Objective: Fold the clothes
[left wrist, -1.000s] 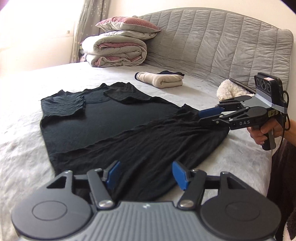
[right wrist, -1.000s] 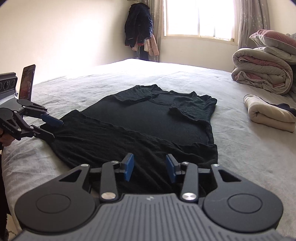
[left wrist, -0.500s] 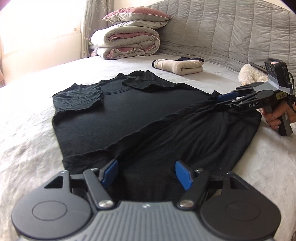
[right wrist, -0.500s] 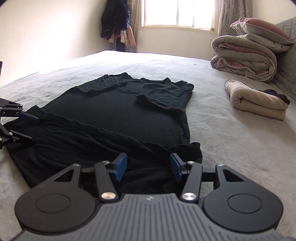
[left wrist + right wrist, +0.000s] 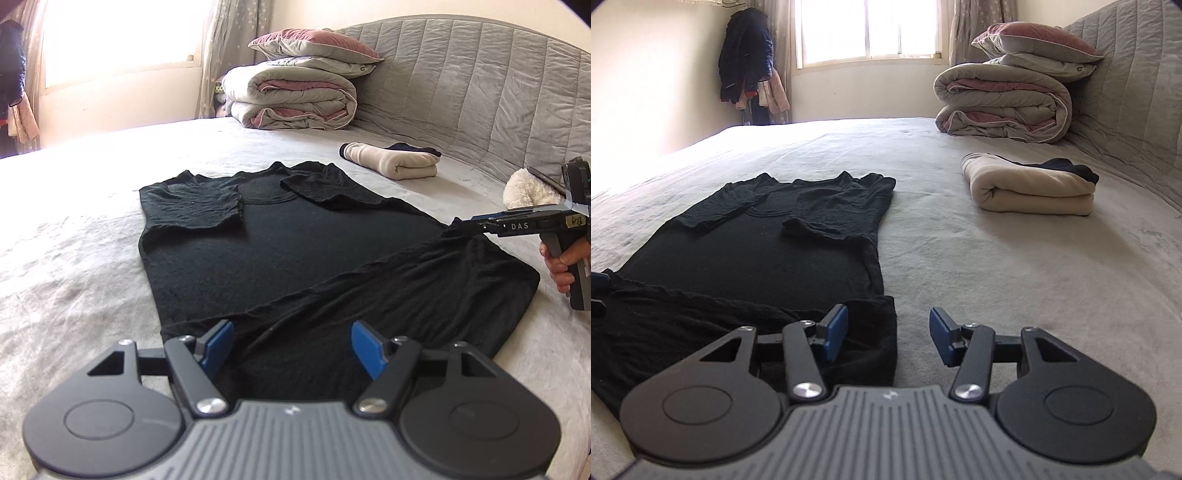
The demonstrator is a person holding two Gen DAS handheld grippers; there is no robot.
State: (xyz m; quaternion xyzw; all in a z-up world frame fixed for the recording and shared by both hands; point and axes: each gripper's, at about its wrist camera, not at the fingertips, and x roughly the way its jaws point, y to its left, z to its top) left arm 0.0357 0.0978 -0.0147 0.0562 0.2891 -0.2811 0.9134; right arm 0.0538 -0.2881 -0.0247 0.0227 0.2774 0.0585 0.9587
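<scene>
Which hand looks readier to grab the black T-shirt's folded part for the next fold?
Probably left: the left gripper, jaws open, straddles the black T-shirt at its folded layer. The right gripper, jaws closing, sits at the shirt's side edge, mostly grey bedcover between them.

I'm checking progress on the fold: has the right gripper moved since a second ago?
Yes. The right gripper slid right along the black shirt: earlier it sat wholly over fabric; now its closing jaws straddle the shirt's right edge.

Left hand-held gripper (image 5: 291, 345) open; right hand-held gripper (image 5: 888, 334) closing, seemingly empty
</scene>
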